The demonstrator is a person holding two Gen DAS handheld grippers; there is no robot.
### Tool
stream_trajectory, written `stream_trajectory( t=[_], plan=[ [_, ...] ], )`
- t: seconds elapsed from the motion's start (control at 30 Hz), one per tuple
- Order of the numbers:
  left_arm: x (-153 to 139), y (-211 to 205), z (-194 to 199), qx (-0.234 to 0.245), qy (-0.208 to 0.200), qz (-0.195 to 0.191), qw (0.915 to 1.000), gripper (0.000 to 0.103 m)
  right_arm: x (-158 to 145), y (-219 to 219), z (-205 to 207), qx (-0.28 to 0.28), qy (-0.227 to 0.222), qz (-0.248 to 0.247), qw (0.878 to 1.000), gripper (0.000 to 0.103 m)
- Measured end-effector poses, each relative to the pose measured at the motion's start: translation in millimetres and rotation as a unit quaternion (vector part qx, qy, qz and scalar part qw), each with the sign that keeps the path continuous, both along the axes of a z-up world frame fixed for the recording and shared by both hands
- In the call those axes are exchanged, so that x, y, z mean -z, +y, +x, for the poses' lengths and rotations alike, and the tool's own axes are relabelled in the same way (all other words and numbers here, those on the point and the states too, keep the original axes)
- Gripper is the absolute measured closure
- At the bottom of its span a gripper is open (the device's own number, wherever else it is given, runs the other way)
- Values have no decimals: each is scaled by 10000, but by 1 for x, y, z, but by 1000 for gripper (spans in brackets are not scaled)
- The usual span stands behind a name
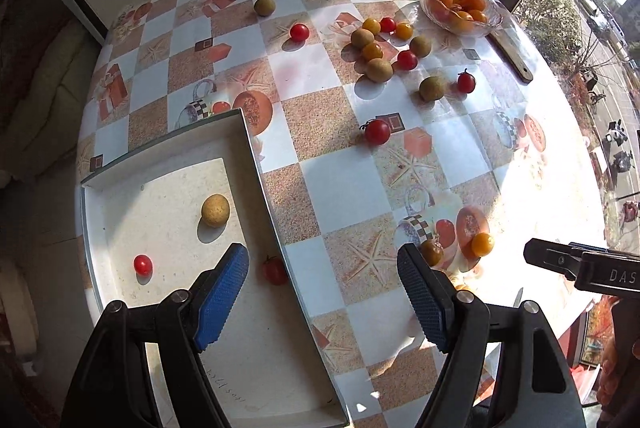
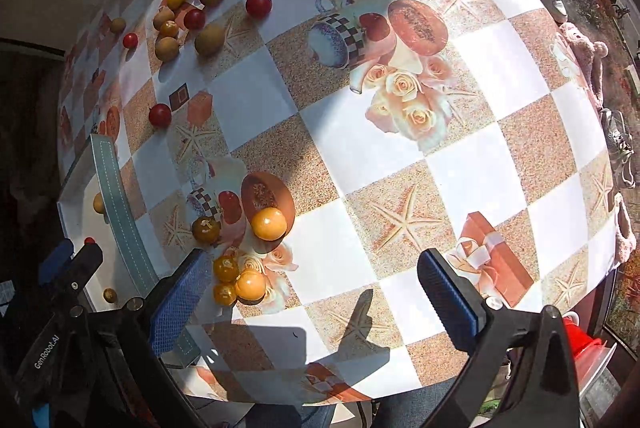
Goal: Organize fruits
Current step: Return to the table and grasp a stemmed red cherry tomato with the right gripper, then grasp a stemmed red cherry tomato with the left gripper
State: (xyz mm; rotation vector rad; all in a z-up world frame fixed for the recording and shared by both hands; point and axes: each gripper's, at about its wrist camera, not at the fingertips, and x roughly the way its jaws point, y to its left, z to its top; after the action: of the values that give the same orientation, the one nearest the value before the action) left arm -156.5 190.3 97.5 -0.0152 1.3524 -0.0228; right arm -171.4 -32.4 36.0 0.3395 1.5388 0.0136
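A white rectangular tray [image 1: 120,184] at the table's near left holds a tan round fruit [image 1: 215,210] and two red cherry tomatoes [image 1: 143,264]. My left gripper [image 1: 323,300] is open and empty above the tray's right wall. Loose fruit lies across the table: a mixed cluster [image 1: 380,48], a red tomato [image 1: 377,132] and small orange fruits [image 1: 482,244]. In the right wrist view, my right gripper [image 2: 312,304] is open and empty, with several orange fruits [image 2: 269,224] just left of it and the tray [image 2: 120,212] at far left.
A glass bowl of oranges [image 1: 460,6] stands at the far right beside a long wooden board [image 1: 514,54]. The round table has a patterned checked cloth [image 2: 400,156]. The right gripper's body [image 1: 584,266] shows at the left view's right edge.
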Motion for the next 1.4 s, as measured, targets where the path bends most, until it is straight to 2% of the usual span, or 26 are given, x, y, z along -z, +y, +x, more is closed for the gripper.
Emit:
stream_trajectory(
  t=[0.3,0.63,0.8,0.87,1.13,1.2,1.23,1.3,1.33,1.37,1.4],
  plan=[
    [23,-21,43,-101,103,95,9999,25,6,-10,29,-378,-26,-287,9989,0],
    [57,-31,79,-184,176,212,9995,25,0,10,106,-957,-716,-635,9908,1],
    [69,-31,89,-243,190,243,9992,25,11,25,132,-1228,-816,-746,9862,26],
    [73,-30,92,-290,185,219,9992,25,16,27,138,-1305,-831,-742,9852,30],
    [79,-27,98,-377,186,169,9990,25,21,40,160,-1349,-1025,-779,9825,32],
    [79,-28,99,-372,166,194,9990,25,19,43,164,-1364,-1067,-821,9815,41],
    [78,-29,99,-367,154,205,9990,27,19,44,166,-1370,-1091,-856,9808,44],
    [78,-31,98,-337,134,128,9993,34,17,47,169,-1352,-1131,-951,9797,63],
    [77,-33,97,-305,123,109,9994,39,15,48,172,-1331,-1145,-1000,9794,70],
    [75,-38,97,-254,102,65,9996,50,15,47,174,-1315,-1148,-1037,9792,80],
    [74,-40,96,-201,53,50,9998,58,15,46,174,-1297,-1139,-1015,9797,81]
  ],
)
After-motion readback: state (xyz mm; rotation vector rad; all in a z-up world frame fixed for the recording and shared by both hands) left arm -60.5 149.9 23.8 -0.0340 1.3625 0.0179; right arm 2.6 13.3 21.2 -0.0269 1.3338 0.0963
